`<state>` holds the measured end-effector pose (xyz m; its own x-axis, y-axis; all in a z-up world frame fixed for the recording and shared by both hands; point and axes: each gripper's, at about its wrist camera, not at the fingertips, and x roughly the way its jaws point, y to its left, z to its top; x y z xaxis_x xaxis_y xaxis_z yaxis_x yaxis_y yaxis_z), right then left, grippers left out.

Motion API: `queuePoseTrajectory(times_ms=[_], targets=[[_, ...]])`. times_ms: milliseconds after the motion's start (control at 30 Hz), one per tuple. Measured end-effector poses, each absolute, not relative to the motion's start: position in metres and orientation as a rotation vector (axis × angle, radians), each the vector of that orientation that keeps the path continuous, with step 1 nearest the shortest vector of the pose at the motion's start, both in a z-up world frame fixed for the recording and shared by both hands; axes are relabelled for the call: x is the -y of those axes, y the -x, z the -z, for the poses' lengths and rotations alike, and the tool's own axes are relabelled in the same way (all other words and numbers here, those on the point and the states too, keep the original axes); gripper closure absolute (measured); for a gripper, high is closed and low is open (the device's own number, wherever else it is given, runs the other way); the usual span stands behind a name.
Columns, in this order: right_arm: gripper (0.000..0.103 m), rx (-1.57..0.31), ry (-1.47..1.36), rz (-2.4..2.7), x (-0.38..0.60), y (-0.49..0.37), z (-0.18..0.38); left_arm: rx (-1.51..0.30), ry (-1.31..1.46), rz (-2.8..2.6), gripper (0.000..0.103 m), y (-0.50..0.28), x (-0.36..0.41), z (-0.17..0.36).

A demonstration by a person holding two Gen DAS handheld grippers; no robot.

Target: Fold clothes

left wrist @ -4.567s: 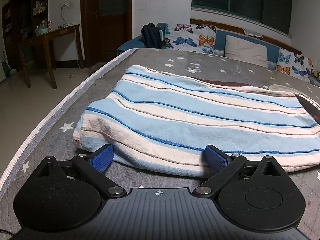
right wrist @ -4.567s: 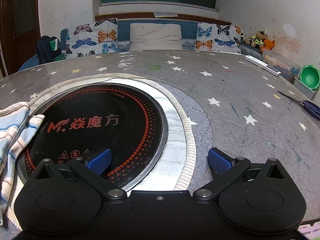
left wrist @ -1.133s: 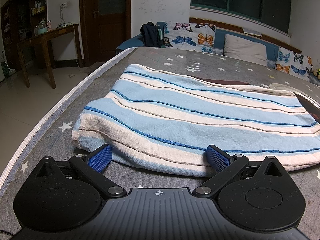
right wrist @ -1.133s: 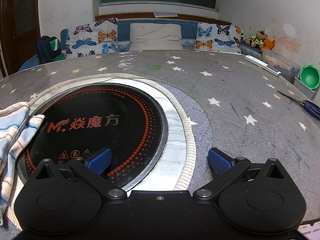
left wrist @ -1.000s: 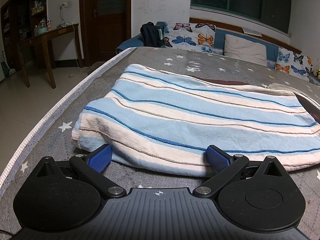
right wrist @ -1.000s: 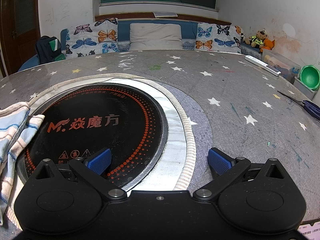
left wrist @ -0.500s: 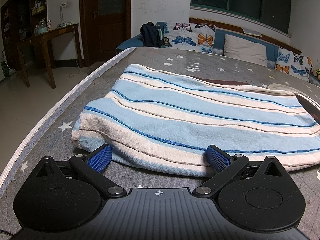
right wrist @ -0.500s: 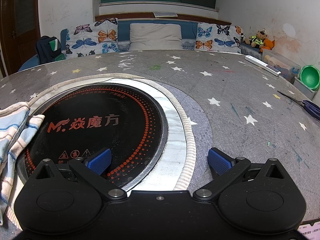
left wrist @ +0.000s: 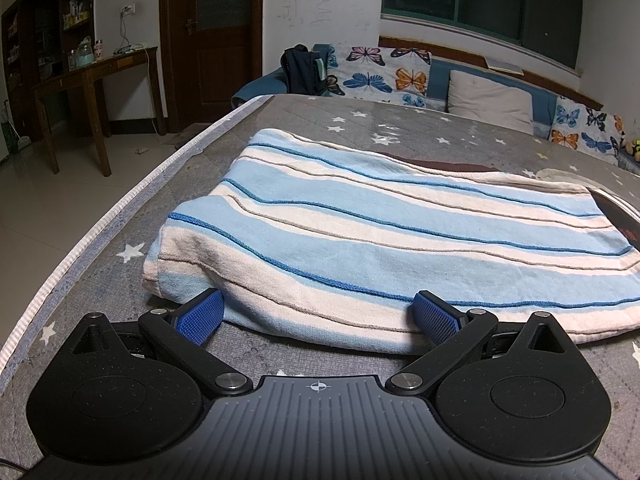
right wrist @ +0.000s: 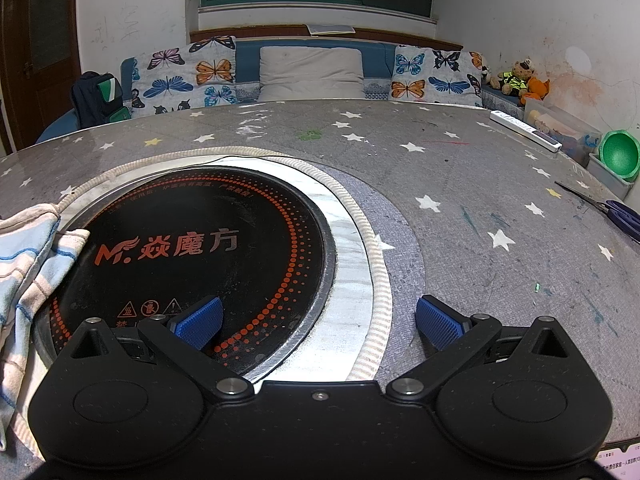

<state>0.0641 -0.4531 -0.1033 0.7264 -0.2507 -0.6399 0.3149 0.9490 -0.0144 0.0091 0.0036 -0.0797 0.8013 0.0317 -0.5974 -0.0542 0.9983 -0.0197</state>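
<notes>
A folded cloth with light blue, white and dark blue stripes [left wrist: 380, 236] lies on the grey star-patterned table [left wrist: 280, 120]. My left gripper [left wrist: 316, 314] is open, low at the cloth's near edge, with its blue pads [left wrist: 200, 316] wide apart against the fold. In the right wrist view one end of the cloth [right wrist: 28, 252] hangs over the left rim of the black round cooktop [right wrist: 192, 252]. My right gripper [right wrist: 318, 322] is open and empty above the cooktop's right rim.
The table's left edge [left wrist: 120, 216] drops to a tiled floor with a wooden desk [left wrist: 80, 80]. A sofa with butterfly cushions [right wrist: 308, 72] stands behind. Scissors [right wrist: 616, 214], a remote [right wrist: 524, 130] and a green bowl [right wrist: 620, 156] sit at the far right.
</notes>
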Motion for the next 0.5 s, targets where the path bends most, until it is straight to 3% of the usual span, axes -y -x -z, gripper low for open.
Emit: queuePoseTrajectory(times_ms=[500], targets=[[0.000,-0.691,-0.097,0.312,0.453,-0.064,0.103,-0.639,0.075,-0.036,0.001,0.002,-0.025,0.066]])
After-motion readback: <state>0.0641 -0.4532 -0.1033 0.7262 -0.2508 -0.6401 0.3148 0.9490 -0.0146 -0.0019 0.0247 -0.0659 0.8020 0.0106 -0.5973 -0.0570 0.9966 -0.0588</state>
